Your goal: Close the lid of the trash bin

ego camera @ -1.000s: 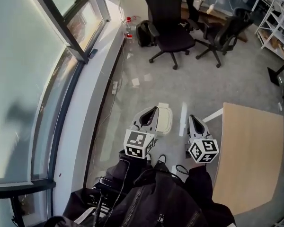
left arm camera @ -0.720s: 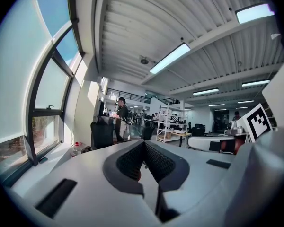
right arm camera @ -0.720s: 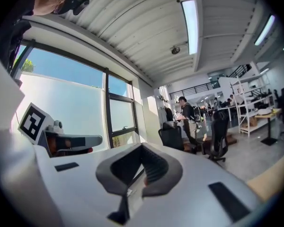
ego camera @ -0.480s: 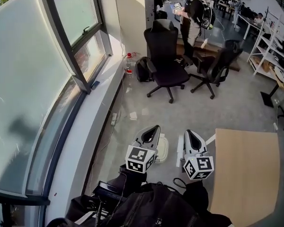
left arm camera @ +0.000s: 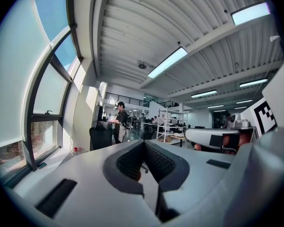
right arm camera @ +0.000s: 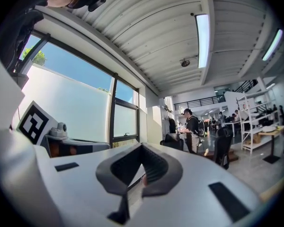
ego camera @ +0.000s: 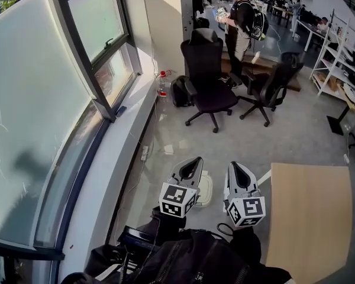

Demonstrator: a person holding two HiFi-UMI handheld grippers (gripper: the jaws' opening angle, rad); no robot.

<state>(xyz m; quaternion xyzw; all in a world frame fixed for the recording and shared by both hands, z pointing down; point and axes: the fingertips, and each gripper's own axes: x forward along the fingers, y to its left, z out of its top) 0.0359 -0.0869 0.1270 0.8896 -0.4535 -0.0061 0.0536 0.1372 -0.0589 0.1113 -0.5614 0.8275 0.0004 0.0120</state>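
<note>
Left tongs [ego camera: 191, 161] and right tongs [ego camera: 234, 167] are both pressed together, gripping nothing, and aim out at the room. The white trash bin [ego camera: 206, 189] sits on the floor below and between them, half hidden by the left tongs. I cannot tell the lid's position. Risk: a blind downward reach shoves the bin and misses the lid.

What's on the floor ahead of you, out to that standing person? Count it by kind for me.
Black swivel office chairs: 2
Black bag: 1
Clear bottle with red cap: 1
White plastic trash bin: 1
Total: 5
</note>
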